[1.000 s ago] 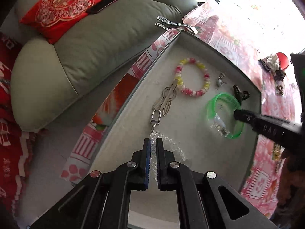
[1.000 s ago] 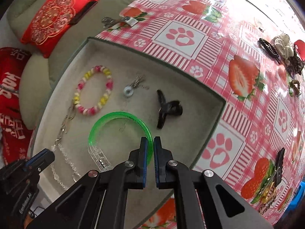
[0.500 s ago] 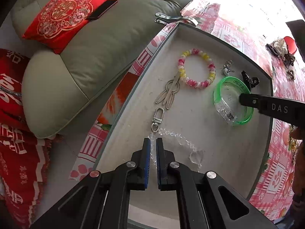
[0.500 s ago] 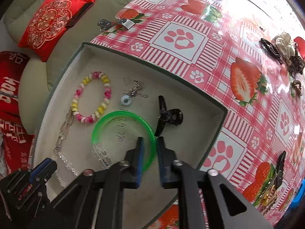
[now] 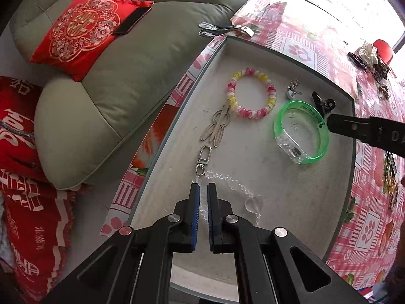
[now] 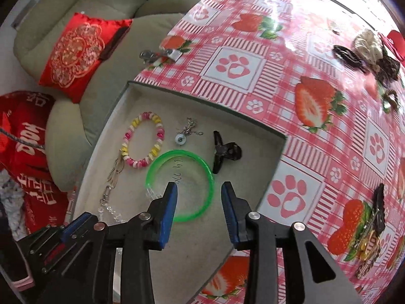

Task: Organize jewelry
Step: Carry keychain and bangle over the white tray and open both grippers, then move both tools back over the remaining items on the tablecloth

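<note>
A grey felt tray [image 5: 278, 202] holds the jewelry. My left gripper [image 5: 203, 190] points down over its near end, shut on a clear bead chain [image 5: 227, 179] whose silver clasp [image 5: 202, 157] lies ahead. My right gripper [image 6: 199, 187] hovers over the green bangle [image 6: 178, 152]. Its jaws are opening, and the pads stand clear of the bangle's right rim, which lies flat below them. In the tray too are a pink-and-yellow bead bracelet [image 5: 270, 93], a metal leaf charm [image 5: 217, 126], a small silver pendant [image 6: 181, 138] and a black claw clip [image 6: 225, 152].
The tray sits on a red strawberry-and-paw tablecloth [image 6: 235, 65]. Hair accessories lie at the far right [image 6: 367, 48] and more clips at the near right [image 6: 369, 228]. Silver clips [image 6: 157, 55] rest by the table edge. A sofa with a red cushion [image 5: 83, 30] stands to the left.
The right gripper was shut on the green bangle's rim; its jaws have spread, let the bangle go, and it has lifted slightly. The left gripper stays shut on the bead chain.
</note>
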Motion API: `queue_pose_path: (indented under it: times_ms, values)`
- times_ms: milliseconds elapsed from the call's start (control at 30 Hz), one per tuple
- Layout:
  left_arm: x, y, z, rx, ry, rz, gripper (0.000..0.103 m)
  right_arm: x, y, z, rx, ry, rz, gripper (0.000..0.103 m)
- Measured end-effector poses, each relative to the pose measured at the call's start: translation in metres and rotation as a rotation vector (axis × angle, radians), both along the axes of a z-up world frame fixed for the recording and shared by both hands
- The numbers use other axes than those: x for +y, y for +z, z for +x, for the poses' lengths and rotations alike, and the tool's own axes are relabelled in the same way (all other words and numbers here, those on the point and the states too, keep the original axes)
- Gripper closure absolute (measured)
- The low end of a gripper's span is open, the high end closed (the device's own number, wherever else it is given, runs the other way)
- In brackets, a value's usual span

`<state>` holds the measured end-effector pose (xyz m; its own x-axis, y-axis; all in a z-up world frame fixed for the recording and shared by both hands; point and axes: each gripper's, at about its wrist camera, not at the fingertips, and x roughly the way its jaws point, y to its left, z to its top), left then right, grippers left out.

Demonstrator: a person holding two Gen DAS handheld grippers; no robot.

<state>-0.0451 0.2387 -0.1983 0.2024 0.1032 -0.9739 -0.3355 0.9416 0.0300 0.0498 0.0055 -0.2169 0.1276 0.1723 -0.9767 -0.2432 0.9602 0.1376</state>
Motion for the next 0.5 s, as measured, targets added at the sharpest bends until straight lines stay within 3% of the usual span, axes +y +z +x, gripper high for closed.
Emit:
queue_pose_path:
  times_ms: [500]
  values:
    - [-0.029,0.023,0.01,-0.007,-0.1,-0.006,0.091,-0.066,0.032,-0.022,-0.028,-0.154,0.066,0.063]
